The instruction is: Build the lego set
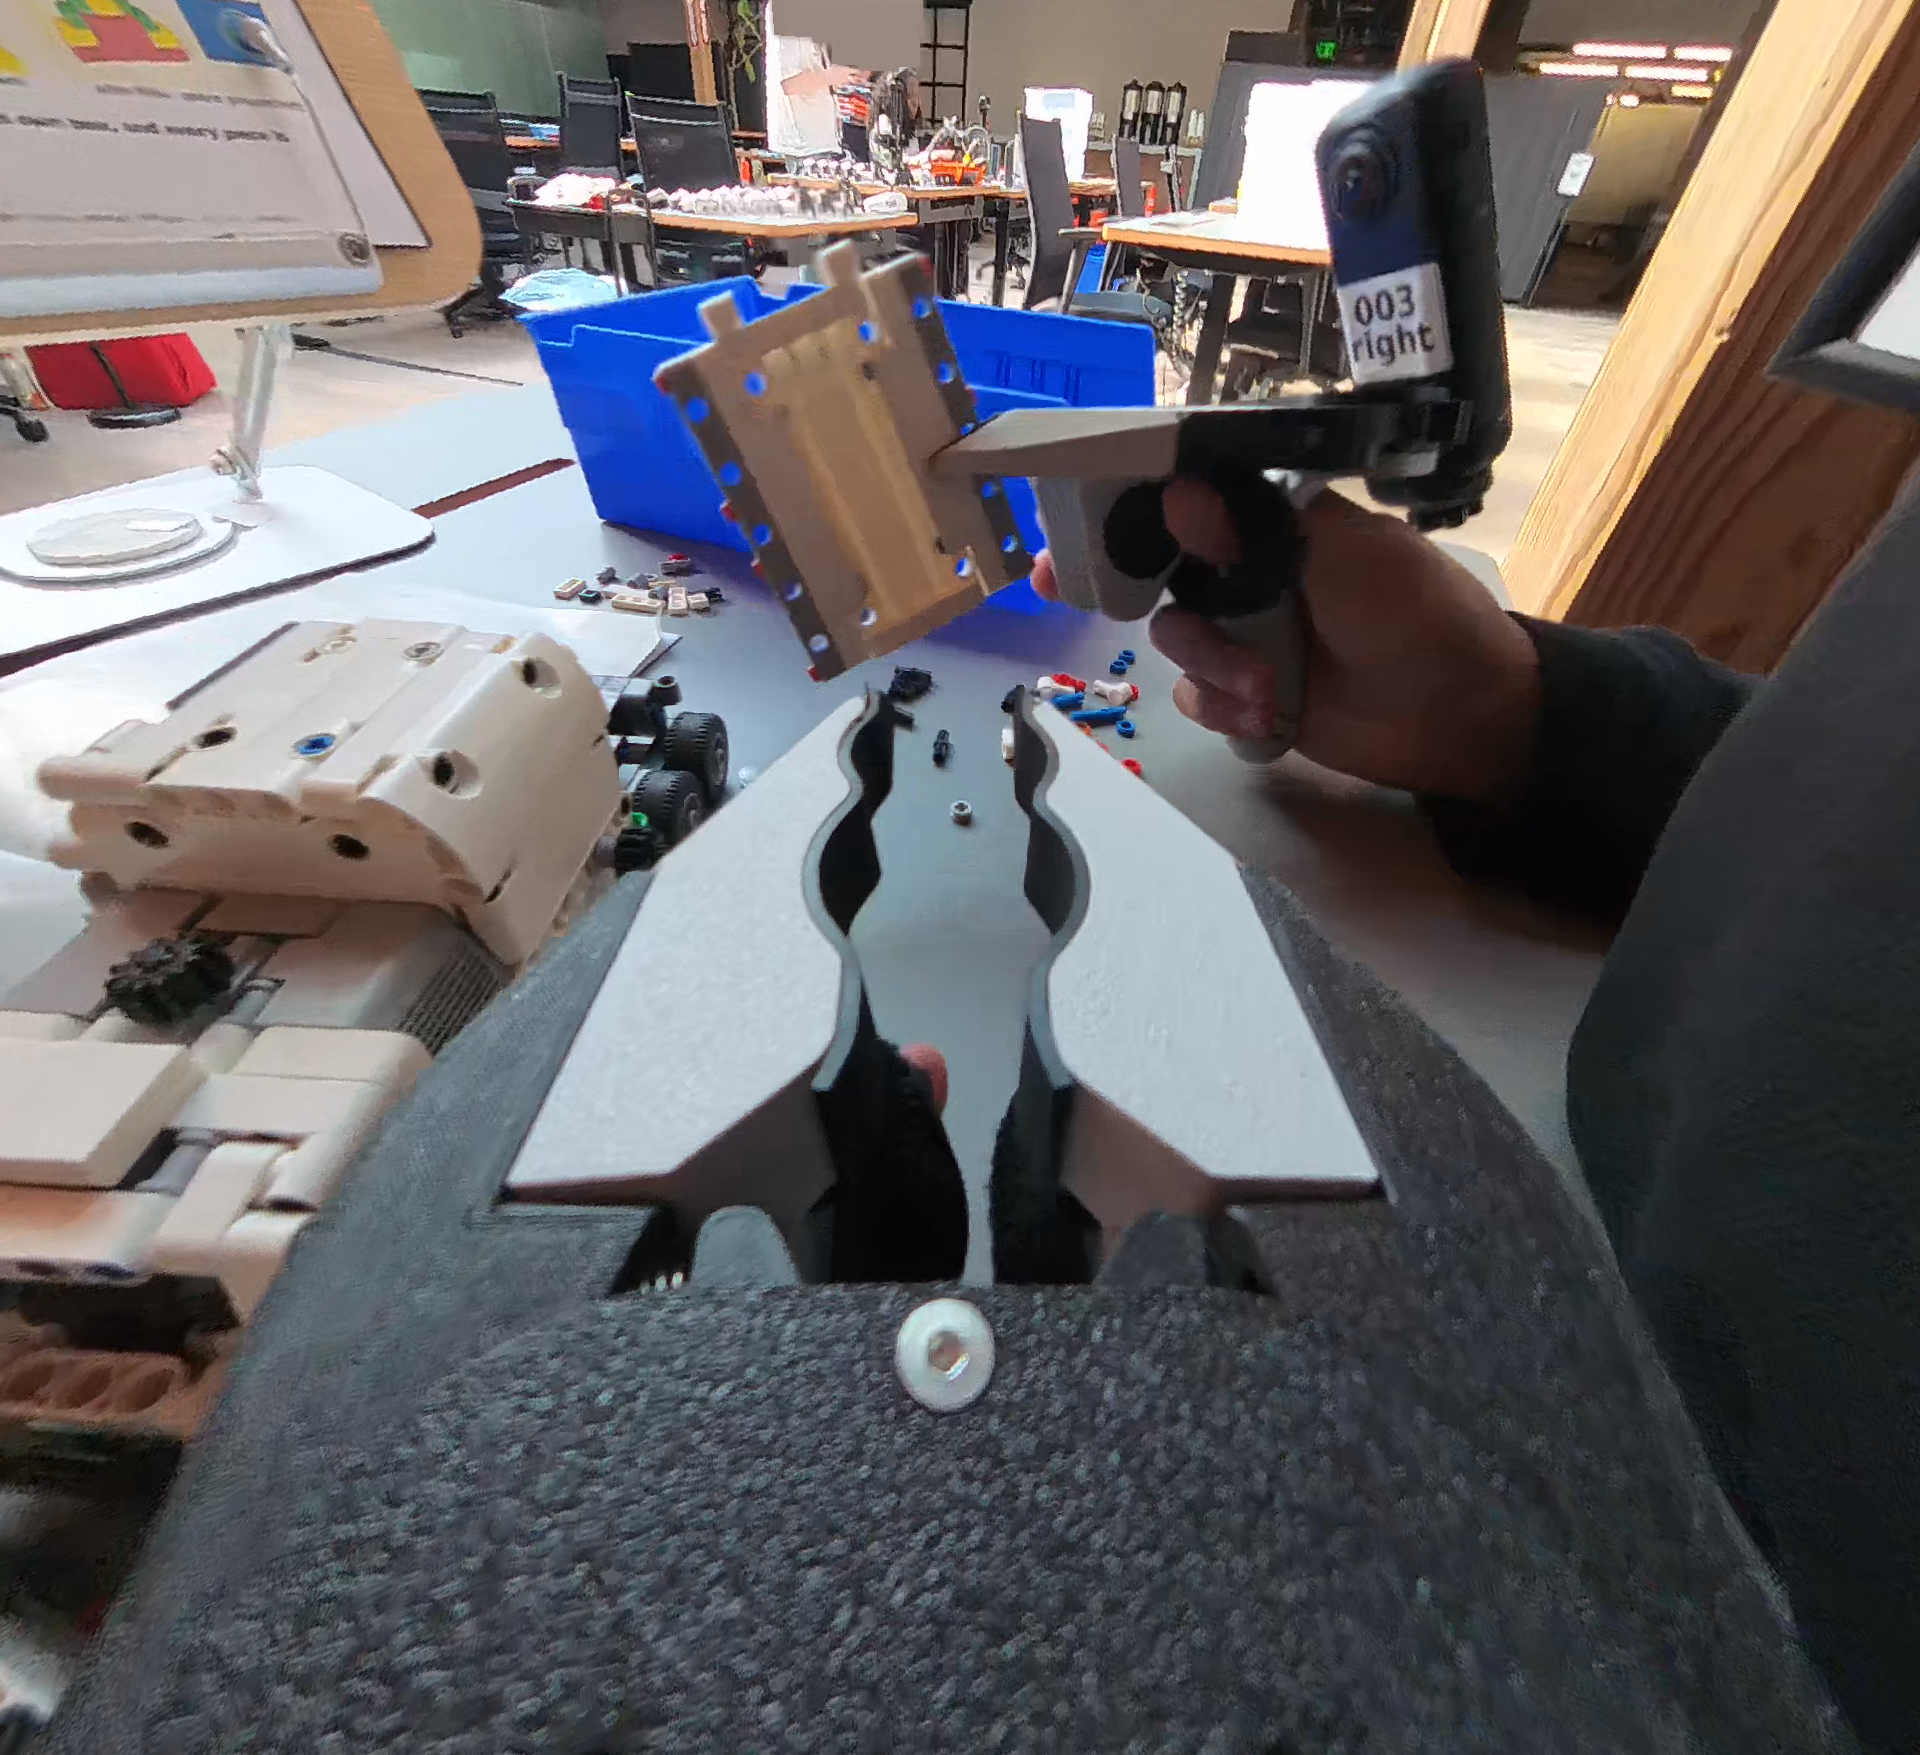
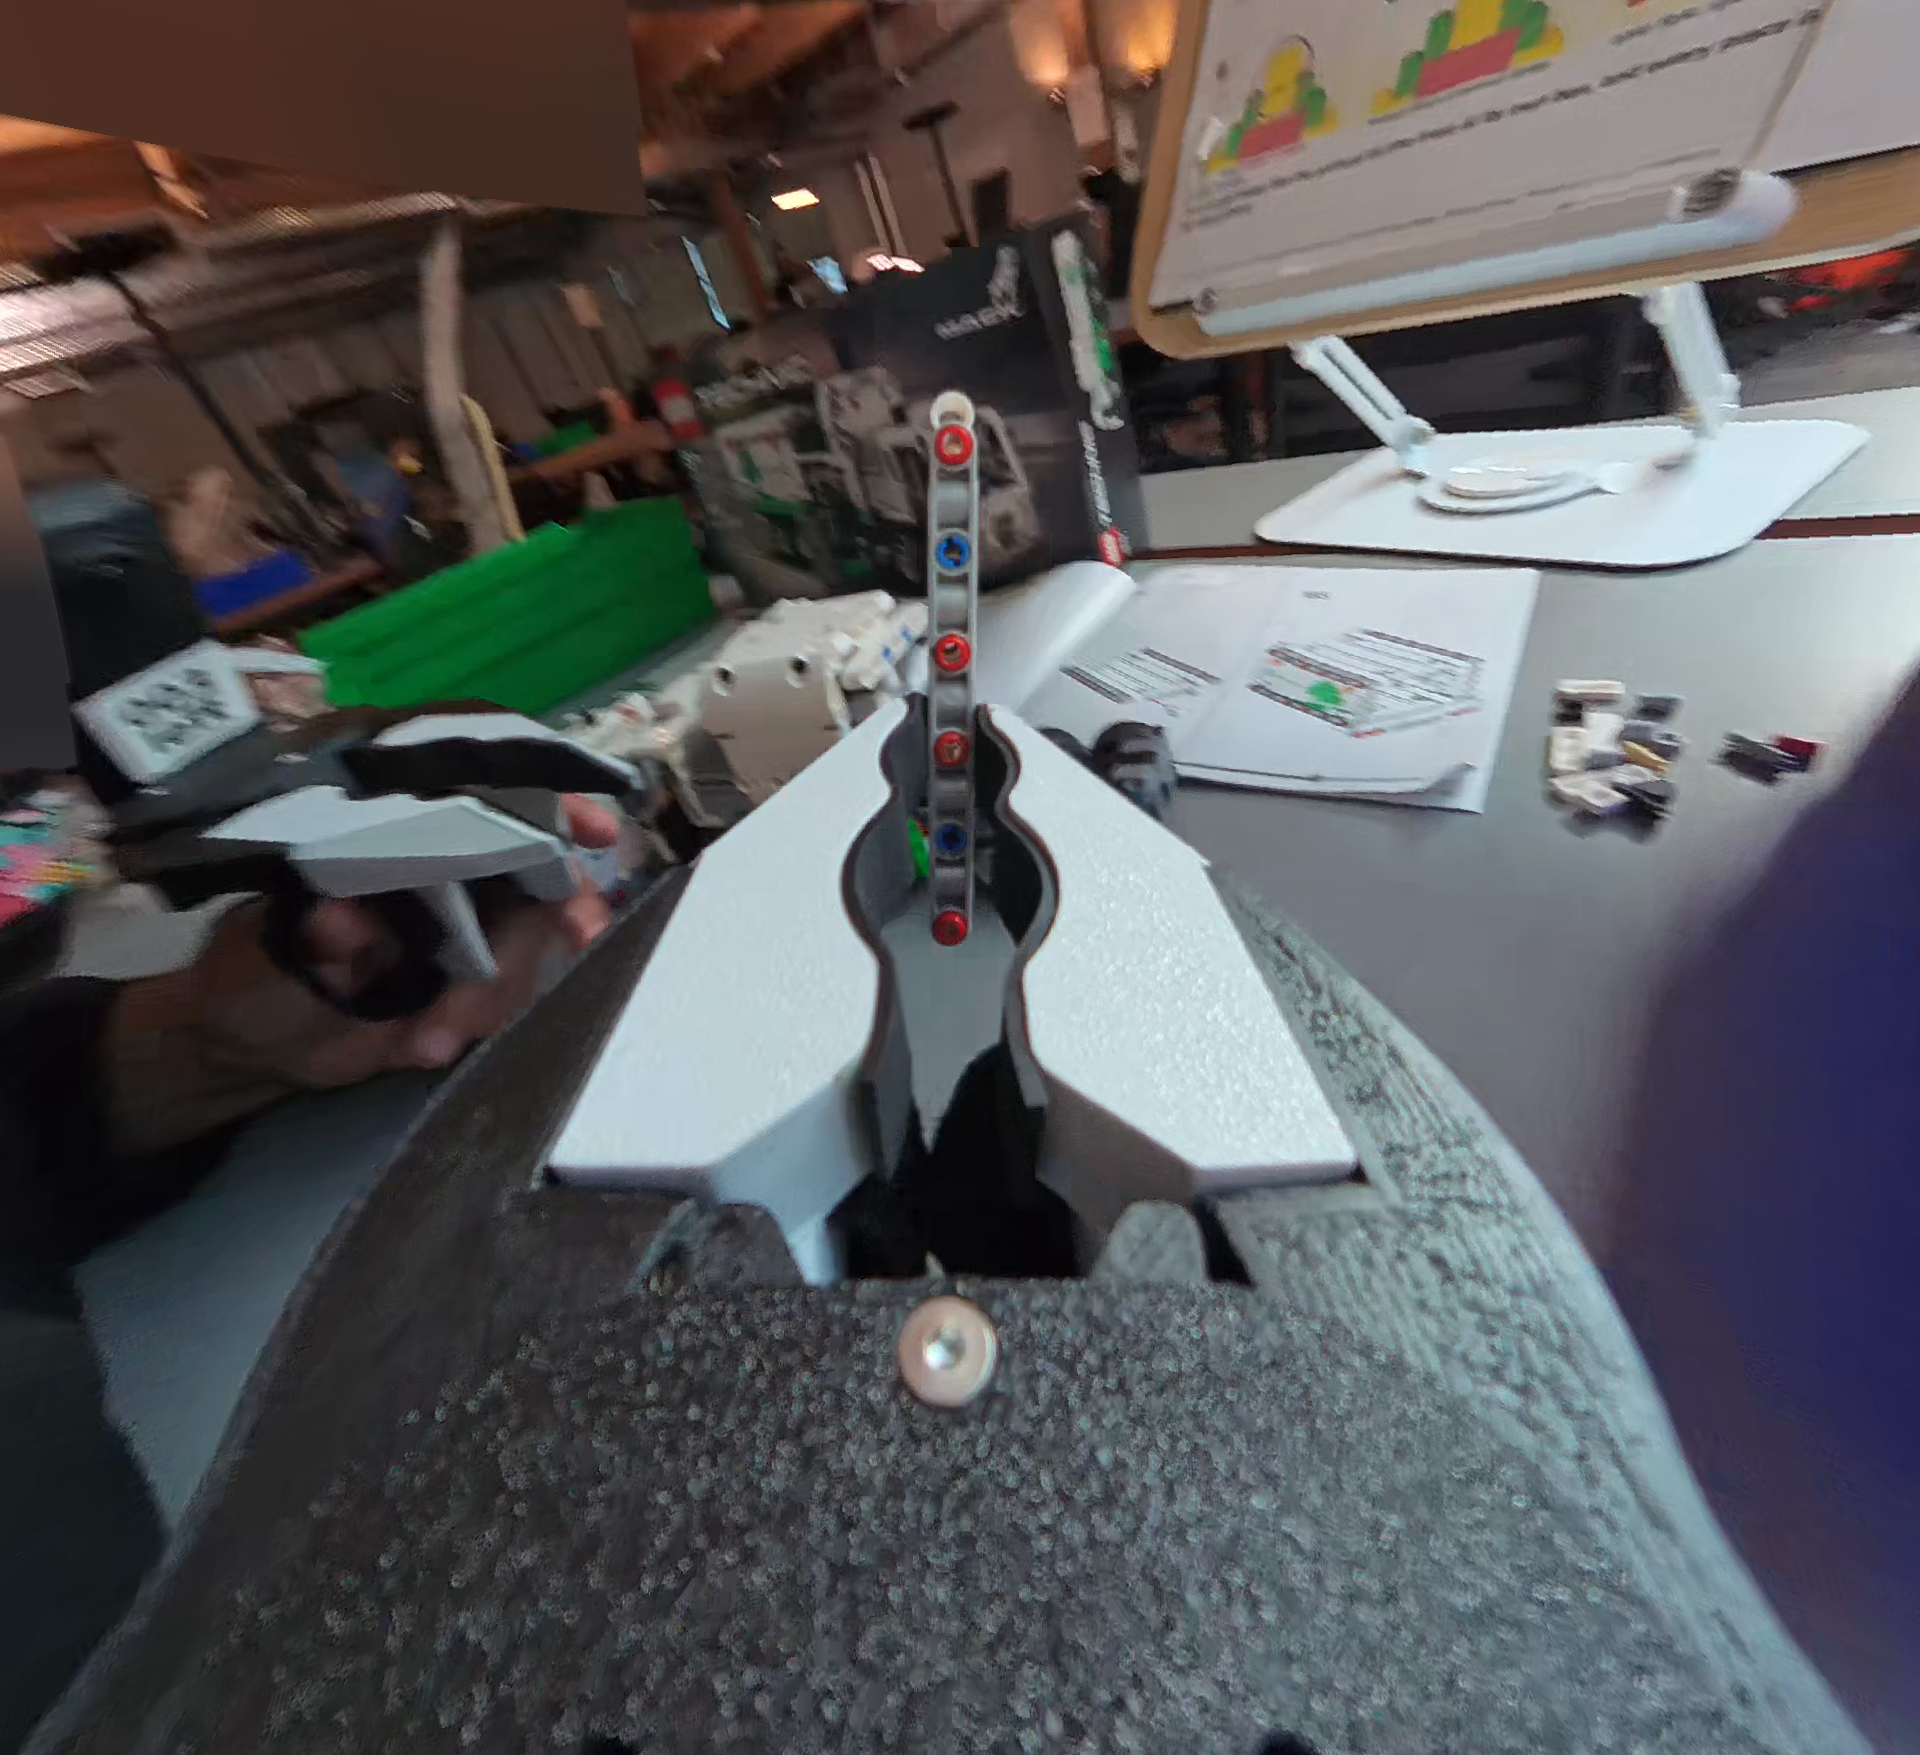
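Observation:
My right gripper (image 2: 951, 718) is shut on a flat tan Lego panel, seen edge-on as a grey beam (image 2: 951, 604) with red and blue pins. In the left wrist view this panel (image 1: 842, 458) hangs tilted in the air in front of the blue bin, pinched at its right edge by the right gripper (image 1: 951, 458). My left gripper (image 1: 951, 718) is open and empty, low over the grey table and just below the panel. A white part-built Lego vehicle body (image 1: 332, 770) with black wheels (image 1: 686, 760) lies to its left.
Small loose pieces lie ahead (image 1: 1091, 697) and near the bin (image 1: 644, 588). A blue bin (image 1: 623, 438) stands behind. An instruction board on a white stand (image 1: 156, 95) is at the left. An open booklet (image 2: 1299, 666), a green bin (image 2: 520, 604) and the set's box (image 2: 997, 417) also show. The tips of one gripper are about 10 cm away from the tips of the other.

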A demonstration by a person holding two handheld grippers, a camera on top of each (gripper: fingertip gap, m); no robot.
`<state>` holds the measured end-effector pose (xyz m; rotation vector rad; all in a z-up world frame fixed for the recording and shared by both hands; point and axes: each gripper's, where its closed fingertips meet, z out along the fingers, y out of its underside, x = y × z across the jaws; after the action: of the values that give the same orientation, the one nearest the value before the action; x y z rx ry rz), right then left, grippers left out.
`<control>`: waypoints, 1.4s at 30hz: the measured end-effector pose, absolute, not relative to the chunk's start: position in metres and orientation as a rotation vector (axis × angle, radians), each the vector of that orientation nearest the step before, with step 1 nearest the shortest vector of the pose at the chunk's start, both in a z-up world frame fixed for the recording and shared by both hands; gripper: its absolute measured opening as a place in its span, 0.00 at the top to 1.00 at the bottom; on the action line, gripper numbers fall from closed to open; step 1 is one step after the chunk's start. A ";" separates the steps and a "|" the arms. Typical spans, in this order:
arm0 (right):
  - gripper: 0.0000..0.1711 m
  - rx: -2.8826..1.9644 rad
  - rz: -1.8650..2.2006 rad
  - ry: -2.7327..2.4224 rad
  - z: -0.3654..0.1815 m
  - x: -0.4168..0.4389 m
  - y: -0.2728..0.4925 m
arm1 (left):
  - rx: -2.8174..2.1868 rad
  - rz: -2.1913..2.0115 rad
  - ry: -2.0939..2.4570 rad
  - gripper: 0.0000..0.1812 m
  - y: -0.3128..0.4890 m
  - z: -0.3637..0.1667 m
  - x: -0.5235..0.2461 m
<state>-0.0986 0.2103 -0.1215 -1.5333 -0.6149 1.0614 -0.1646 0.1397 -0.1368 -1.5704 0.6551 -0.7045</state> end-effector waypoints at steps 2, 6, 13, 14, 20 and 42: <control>0.96 -1.423 1.292 -0.632 -0.103 -0.105 0.192 | -1.579 -0.726 0.556 0.86 0.147 -0.132 -0.177; 0.96 -1.261 1.634 -0.744 -0.081 -0.117 0.151 | -1.549 -0.889 0.513 0.82 0.139 -0.116 -0.177; 0.96 -1.226 1.557 -0.993 -0.093 -0.141 0.117 | -1.439 -1.032 0.584 0.82 0.106 -0.091 -0.163; 0.96 -1.218 1.559 -0.998 -0.093 -0.141 0.116 | -1.445 -1.010 0.581 0.82 0.106 -0.091 -0.165; 0.94 -1.217 1.648 -1.021 -0.093 -0.147 0.103 | -1.396 -0.873 0.630 0.96 0.090 -0.086 -0.172; 0.72 -1.528 1.542 -1.218 -0.129 -0.233 0.053 | -1.607 0.396 0.930 0.97 0.026 -0.145 -0.301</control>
<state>-0.2327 0.0526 -0.1287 -1.5276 -1.2176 1.5420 -0.3010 0.0258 -0.1449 -1.6072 0.9298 0.3960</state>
